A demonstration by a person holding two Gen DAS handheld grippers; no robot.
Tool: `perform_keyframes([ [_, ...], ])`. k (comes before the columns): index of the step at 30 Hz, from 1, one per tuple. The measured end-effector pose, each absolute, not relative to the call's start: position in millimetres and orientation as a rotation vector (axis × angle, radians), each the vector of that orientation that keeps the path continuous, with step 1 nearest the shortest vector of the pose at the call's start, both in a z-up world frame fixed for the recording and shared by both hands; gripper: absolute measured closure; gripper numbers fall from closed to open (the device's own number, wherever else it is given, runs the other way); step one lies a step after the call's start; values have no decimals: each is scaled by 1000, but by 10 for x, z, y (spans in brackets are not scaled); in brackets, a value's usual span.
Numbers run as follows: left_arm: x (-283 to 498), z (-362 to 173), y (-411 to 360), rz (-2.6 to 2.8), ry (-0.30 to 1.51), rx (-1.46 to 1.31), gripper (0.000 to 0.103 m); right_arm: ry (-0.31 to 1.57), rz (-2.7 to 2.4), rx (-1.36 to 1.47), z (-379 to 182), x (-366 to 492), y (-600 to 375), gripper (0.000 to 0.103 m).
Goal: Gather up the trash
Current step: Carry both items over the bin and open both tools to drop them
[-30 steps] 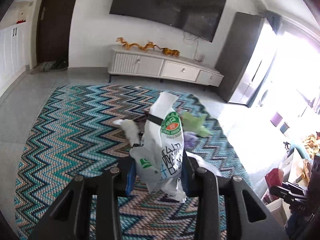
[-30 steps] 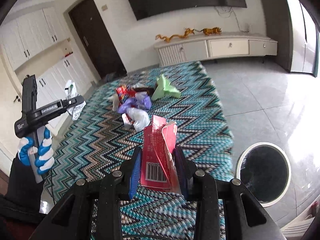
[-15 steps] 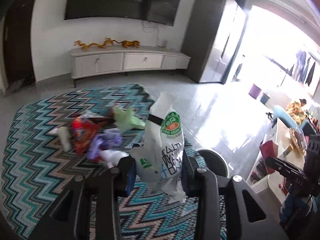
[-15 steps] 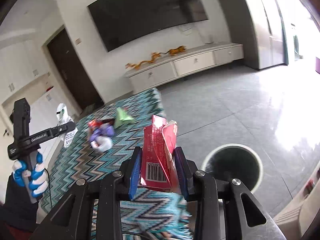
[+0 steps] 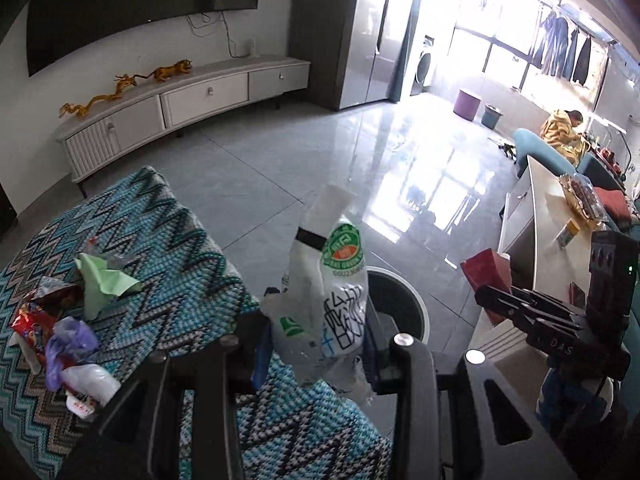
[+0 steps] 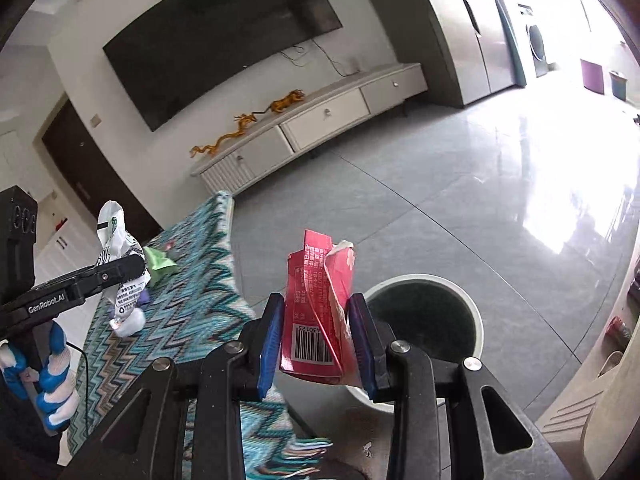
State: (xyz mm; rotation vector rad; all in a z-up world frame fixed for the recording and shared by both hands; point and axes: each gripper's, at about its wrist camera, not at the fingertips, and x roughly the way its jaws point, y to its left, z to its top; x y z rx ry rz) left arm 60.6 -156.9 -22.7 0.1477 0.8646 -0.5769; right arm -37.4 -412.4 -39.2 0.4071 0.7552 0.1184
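Note:
My left gripper (image 5: 316, 354) is shut on a crumpled white plastic wrapper (image 5: 328, 292) with a green and red label, held above the rug's edge just short of the round white trash bin (image 5: 404, 300). My right gripper (image 6: 316, 344) is shut on a flattened red carton (image 6: 318, 308) with a barcode, close to the bin (image 6: 428, 312), which stands on the floor beside the rug. The left gripper with its wrapper (image 6: 116, 256) shows at the left of the right wrist view. The right gripper with the carton (image 5: 486, 276) shows at the right of the left wrist view.
More trash lies on the zigzag rug (image 5: 168, 248): a green paper (image 5: 100, 284), a red snack bag (image 5: 32, 320), a purple bag (image 5: 66, 344), a white wad (image 5: 86, 380). A TV cabinet (image 5: 180, 104) stands along the wall. A white table (image 5: 548, 232) is at right.
Both grippers have swung right from the rug's trash pile toward the bin, each still holding its item. The bin is now near and just ahead of both.

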Motion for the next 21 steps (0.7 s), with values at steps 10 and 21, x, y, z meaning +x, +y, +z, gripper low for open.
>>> perform_keyframes([
  [10, 1039, -812, -2378, -647, 1004, 224, 66, 869, 67, 434, -870, 113, -4488, 71],
  [21, 1269, -1128, -2664, -695, 1084, 153, 43, 959, -15, 437, -1268, 284, -4611, 52],
])
